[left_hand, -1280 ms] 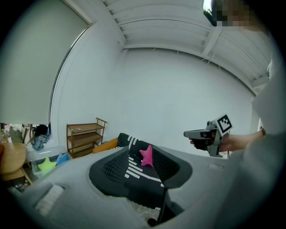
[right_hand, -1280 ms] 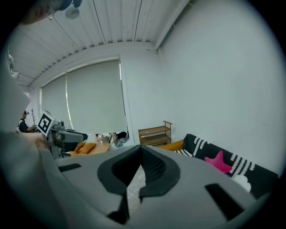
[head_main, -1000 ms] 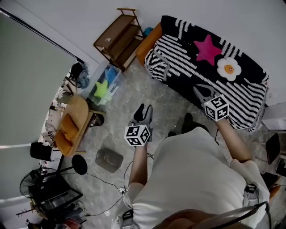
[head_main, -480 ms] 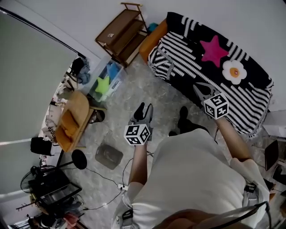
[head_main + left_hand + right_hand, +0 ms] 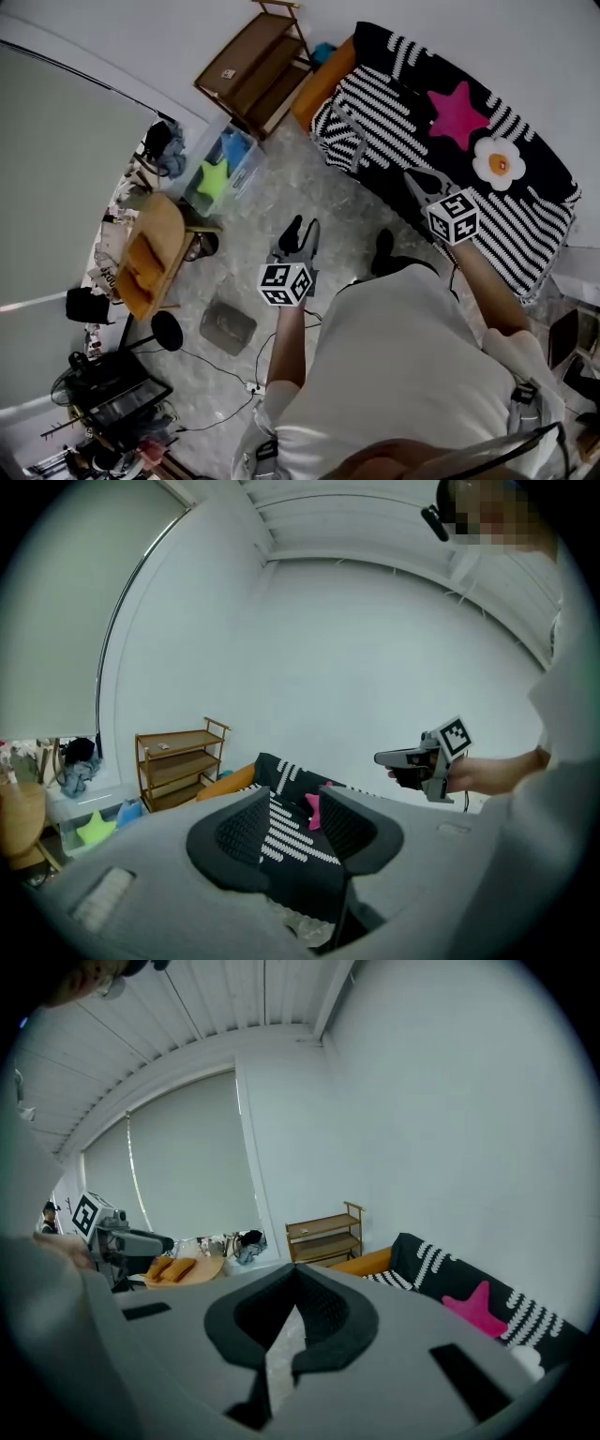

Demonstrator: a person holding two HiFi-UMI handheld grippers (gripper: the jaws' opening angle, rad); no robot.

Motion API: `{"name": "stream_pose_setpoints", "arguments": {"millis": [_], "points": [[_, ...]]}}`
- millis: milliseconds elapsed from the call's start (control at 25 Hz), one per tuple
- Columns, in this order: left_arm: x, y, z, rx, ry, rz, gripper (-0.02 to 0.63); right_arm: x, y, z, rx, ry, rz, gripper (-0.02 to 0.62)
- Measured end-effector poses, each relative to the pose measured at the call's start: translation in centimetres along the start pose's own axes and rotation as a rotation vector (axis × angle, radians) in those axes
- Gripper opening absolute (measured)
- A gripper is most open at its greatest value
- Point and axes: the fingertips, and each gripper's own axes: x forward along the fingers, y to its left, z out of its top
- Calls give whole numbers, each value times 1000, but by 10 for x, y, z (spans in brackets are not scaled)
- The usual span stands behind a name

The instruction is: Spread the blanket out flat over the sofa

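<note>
Blanket (image 5: 394,117) covers sofa (image 5: 323,80), upper right. Left gripper (image 5: 300,231), centre: jaws apart, empty. Right gripper (image 5: 421,180), centre right: jaws together, empty.

Soft, even indoor light, faint shadows, sharp focus, heavy fisheye bending, dark vignetted corners.

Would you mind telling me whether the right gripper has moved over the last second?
Yes, slightly. In the head view the right gripper now sits closer to the white flower on the blanket than before.
</note>
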Motion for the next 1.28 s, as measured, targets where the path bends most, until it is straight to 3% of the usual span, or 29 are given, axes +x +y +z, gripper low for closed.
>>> {"name": "stream_pose_setpoints", "arguments": {"millis": [600, 920, 1280], "points": [[108, -1, 28, 0, 35, 18, 169, 47, -111, 20, 30, 20, 3, 2], [137, 6, 33, -6, 58, 20, 169, 65, -129, 16, 57, 46, 11, 2], [170, 46, 45, -4, 83, -30, 169, 103, -131, 16, 68, 93, -27, 2]]}}
